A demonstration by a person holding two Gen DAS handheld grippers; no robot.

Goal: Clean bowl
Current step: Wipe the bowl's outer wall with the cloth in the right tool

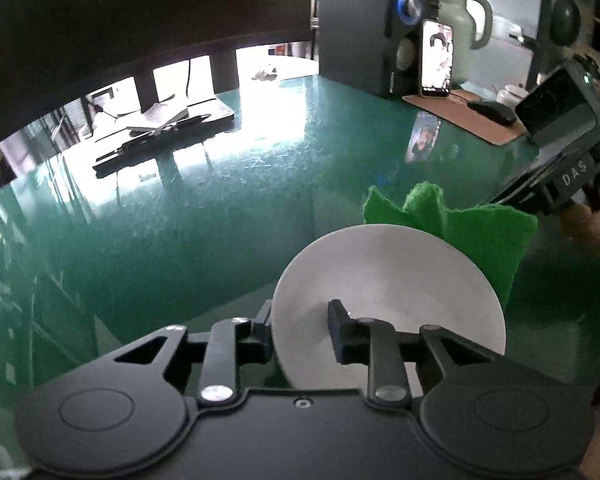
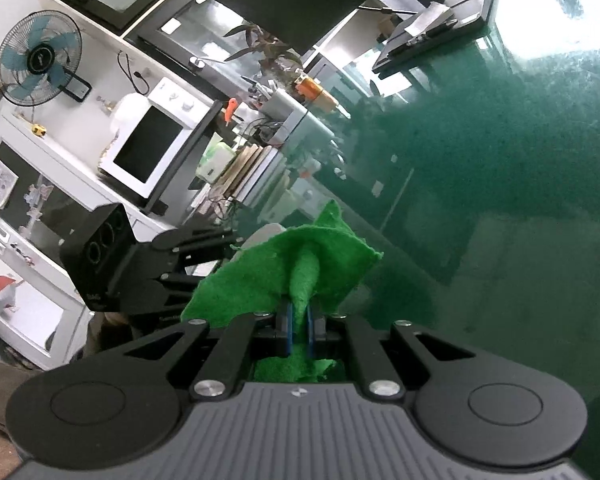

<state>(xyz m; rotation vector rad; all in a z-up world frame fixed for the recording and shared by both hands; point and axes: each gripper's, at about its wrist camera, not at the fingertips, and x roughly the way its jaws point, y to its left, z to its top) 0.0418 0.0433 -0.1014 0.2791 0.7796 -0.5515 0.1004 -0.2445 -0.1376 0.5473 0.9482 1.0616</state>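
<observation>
A white bowl [image 1: 388,292] is tipped on its side above the green table, its rim clamped between the fingers of my left gripper [image 1: 300,320]. A green cloth [image 1: 480,228] hangs behind the bowl's far right edge. My right gripper [image 2: 299,320] is shut on this green cloth [image 2: 284,272], which bunches up over its fingertips. The right gripper [image 1: 556,168] also shows at the right of the left wrist view. Only a sliver of the bowl [image 2: 260,236] shows past the cloth in the right wrist view, with the left gripper [image 2: 172,264] beside it.
A glossy green table [image 1: 220,208] spreads out below. A monitor stand [image 1: 168,120] sits at the far left, a speaker [image 1: 360,28], a phone [image 1: 436,60] and a mouse [image 1: 492,112] on a brown pad at the far right. Shelves with a microwave [image 2: 148,148] lie beyond the table edge.
</observation>
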